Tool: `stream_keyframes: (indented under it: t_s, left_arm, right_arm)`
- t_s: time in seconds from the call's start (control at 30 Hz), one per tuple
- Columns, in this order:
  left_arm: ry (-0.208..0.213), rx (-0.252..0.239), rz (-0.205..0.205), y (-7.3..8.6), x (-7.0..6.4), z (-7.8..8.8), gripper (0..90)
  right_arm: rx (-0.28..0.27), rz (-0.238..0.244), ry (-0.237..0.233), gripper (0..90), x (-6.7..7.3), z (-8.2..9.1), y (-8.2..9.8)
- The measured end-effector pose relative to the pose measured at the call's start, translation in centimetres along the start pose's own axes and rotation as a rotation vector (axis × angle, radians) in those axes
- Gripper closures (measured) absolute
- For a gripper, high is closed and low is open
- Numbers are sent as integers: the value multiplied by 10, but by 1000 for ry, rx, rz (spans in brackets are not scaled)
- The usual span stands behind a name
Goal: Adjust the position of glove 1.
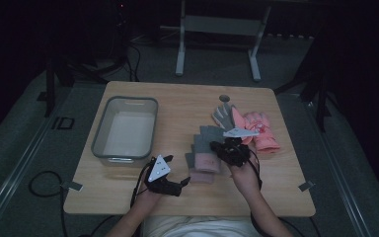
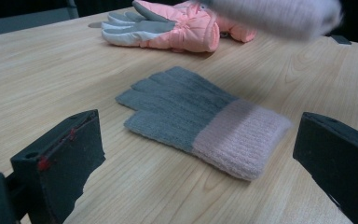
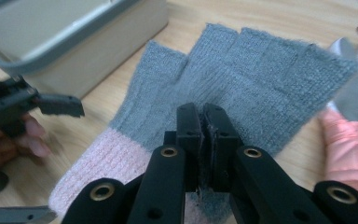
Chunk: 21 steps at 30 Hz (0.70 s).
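Now | right tool (image 3: 200,121) pinching grey knit glove (image 3: 256,70) | left tool (image 2: 196,154) spread, second glove (image 2: 205,121) between jaws, untouched

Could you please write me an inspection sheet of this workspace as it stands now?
Surface: wooden table, bare wood showing.
Job's things: one grey knit glove lies flat; a second grey glove is pinched in the right gripper.
Clutter: grey bin at left, nothing seen inside; pink padded gloves at right.
Grippers: left gripper open, near the flat glove; right gripper shut on the second glove.
Cables: black cable loops off the left edge.
Surroundings: dark room, metal table legs behind.
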State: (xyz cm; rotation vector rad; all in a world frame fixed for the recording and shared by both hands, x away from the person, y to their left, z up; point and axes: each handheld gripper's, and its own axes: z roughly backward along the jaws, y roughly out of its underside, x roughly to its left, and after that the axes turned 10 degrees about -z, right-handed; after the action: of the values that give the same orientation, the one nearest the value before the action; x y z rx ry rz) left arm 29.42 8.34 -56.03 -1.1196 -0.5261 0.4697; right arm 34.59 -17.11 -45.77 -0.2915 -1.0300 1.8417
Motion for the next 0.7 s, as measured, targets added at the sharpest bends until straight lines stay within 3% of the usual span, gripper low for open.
stream_keyframes:
  t_s: [0.33, 0.7]
  left_arm:
    - [6, 1, 5, 0, 1, 0, 12]
    - [6, 1, 6, 0, 0, 0, 11]
  right_arm:
    - [89, -2, -10, 859, -1, -32, 20]
    - [148, 4, -31, 858, -3, -48, 31]
